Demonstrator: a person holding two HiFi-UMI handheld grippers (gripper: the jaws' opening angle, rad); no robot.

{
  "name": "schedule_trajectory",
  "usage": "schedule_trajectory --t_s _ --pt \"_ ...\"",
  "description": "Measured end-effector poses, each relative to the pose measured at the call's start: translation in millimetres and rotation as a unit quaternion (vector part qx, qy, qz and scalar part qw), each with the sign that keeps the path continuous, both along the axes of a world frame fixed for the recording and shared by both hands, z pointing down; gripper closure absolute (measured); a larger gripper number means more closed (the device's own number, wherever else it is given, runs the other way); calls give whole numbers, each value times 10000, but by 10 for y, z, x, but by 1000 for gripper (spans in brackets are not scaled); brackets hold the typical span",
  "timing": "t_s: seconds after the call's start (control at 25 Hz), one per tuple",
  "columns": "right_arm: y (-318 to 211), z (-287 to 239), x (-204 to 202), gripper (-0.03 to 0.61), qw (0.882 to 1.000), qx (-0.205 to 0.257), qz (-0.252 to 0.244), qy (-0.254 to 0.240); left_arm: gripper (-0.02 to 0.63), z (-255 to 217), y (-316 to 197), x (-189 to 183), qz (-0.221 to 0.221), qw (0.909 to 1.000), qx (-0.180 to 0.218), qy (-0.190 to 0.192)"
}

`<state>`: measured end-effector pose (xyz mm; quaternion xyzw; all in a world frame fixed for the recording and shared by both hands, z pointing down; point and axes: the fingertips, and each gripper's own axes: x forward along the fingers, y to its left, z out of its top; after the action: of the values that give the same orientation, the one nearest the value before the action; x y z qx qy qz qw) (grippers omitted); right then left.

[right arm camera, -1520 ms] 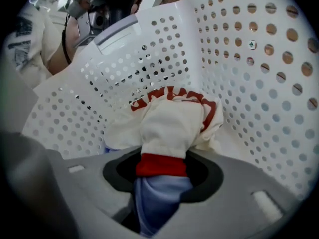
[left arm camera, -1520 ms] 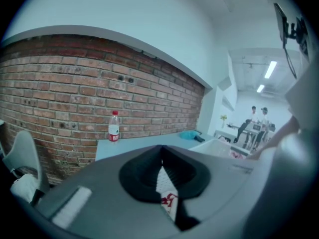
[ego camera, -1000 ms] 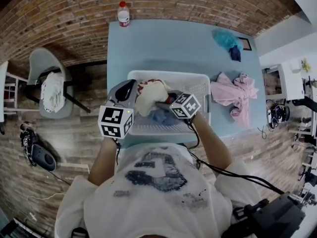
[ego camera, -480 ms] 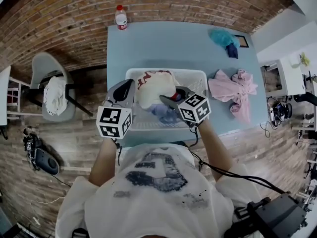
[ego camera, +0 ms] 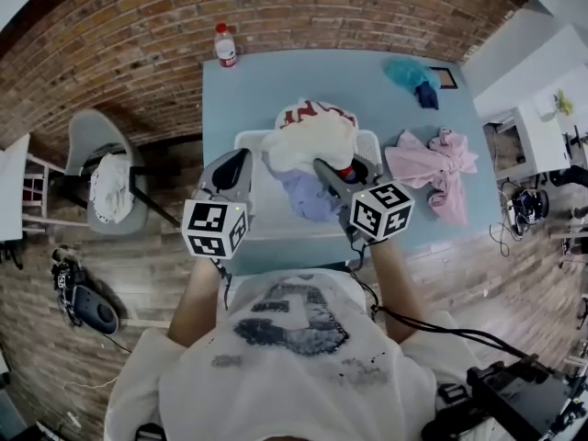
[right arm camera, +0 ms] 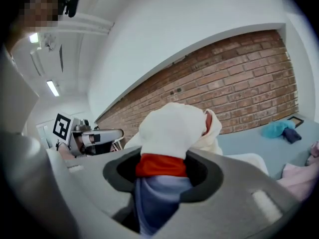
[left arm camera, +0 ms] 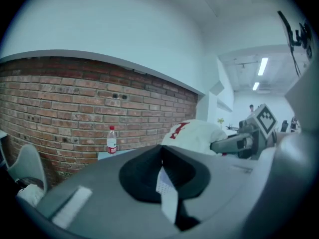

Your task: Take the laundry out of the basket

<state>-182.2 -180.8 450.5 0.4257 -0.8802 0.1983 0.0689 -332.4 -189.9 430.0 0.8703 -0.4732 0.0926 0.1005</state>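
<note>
Your right gripper [right arm camera: 162, 173] is clamped shut on a bunch of cloth: a white fabric garment with red markings [ego camera: 312, 138], and a lavender-blue cloth [ego camera: 308, 198] caught in the same grip. The white garment is raised above the far rim of the white plastic laundry basket [ego camera: 266, 223]. The bundle's length runs near to far, with the white end pointing far towards the brick wall and the lavender-blue end trailing down into the basket. Your left gripper [left arm camera: 162, 176] is at the basket's left side, jaws drawn together, with only a thin white strip at the seam. The basket sits on the pale blue table [ego camera: 276, 76], with a crumpled pink garment [ego camera: 432, 168] lying to its right.
</note>
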Motion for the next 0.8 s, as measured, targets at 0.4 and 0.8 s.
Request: schedule_trajectory --t_s 0.4,0.8 --pt "87 -718 221 385 9954 712 600 -231 623 -396 66 107 -1 9989 471 19" --pt "120 -781 247 387 9940 814 733 -55 623 -433 87 182 -16 9986 534 53"
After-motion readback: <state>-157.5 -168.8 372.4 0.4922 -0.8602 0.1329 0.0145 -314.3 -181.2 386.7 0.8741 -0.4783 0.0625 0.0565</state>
